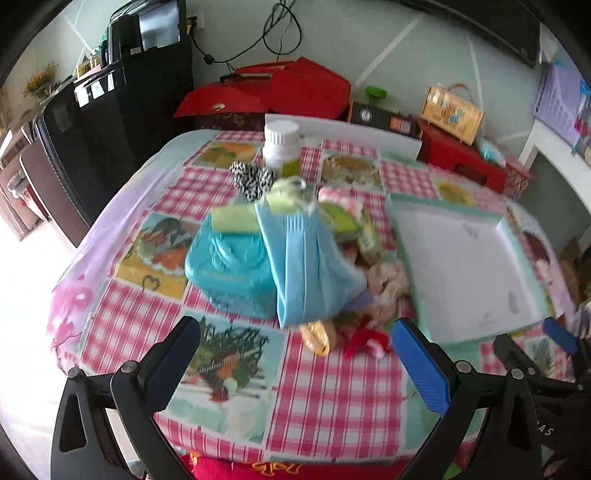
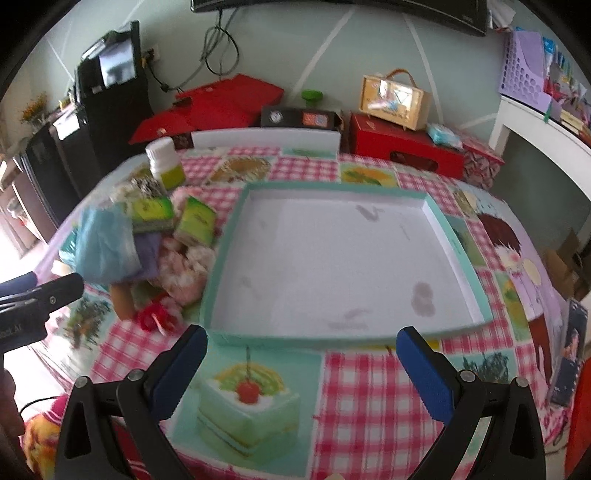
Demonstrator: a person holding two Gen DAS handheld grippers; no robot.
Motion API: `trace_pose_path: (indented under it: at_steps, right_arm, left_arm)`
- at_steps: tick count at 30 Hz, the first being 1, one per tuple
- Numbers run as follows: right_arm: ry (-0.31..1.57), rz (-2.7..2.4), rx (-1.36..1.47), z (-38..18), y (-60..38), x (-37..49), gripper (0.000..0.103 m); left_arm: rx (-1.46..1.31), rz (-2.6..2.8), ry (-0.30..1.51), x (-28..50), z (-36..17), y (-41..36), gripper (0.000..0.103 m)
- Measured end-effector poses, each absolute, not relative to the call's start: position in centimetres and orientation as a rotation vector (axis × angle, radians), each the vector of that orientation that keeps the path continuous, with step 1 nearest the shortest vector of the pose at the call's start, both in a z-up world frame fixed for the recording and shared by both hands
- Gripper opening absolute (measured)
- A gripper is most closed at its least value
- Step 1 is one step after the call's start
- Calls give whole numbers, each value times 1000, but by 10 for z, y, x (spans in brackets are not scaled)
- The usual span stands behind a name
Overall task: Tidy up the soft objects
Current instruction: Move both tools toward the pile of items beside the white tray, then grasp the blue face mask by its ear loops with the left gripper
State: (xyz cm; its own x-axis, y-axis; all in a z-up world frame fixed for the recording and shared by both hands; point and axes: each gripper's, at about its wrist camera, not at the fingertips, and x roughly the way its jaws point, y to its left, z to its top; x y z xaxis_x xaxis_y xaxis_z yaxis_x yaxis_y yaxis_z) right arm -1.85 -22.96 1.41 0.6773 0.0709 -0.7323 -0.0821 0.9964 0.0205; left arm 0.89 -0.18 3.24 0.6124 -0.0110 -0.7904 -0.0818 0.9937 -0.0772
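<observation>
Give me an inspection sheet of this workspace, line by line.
Surface: table under a checked tablecloth.
Job's things: pile of soft items with a blue cloth on top; shallow teal-rimmed tray beside it holds nothing.
Clutter: white pill bottle, teal tub.
Grippers: left gripper and right gripper both open, holding nothing.
Cables: black cord hanging on the wall.
Surroundings: red boxes, black cabinet.
</observation>
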Motion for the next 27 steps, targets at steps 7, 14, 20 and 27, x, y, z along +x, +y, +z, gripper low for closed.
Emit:
trace_pose_path:
  at_steps: [7,14,20,27]
  right_arm:
    - [753,180,48,34,-214,1,103]
    - [744,257,47,33,-197,15,103]
    - [768,263,35,25,-192,27,103]
    - [809,266,32,15,-190,36,103]
  left_arm:
    - [-147,33,856,21,38,15,103]
    - [-183,7,887,32,37,21,103]
    - [-179,31,894,39,39,23,103]
    - [-164,23,921,49,32,18,101]
